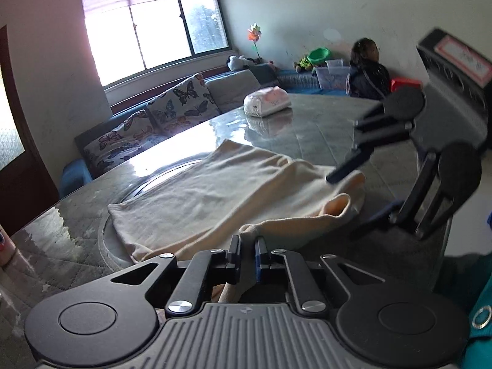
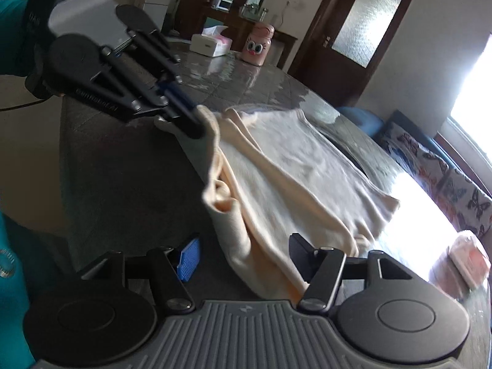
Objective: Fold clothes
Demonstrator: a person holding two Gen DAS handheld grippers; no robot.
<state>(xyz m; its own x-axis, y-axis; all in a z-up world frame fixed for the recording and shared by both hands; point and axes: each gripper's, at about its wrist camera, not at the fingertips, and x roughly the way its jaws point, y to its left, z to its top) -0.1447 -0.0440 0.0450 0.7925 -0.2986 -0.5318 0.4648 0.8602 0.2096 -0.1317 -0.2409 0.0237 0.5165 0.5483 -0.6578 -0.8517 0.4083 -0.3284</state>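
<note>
Cream garment [image 1: 215,184] spread on the glossy counter [image 1: 307,123], one cuff pinched tight in the left claw [image 1: 247,247] and lifted, seemingly for a fold. Right claw [image 2: 243,253] wide apart, empty, straddling the near edge.

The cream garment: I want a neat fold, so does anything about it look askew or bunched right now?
Yes. The cream garment lies mostly flat on the table, but its near end is bunched into rolls. The left gripper is shut on one corner, lifting it, while the right gripper stands open over the rumpled edge.
</note>
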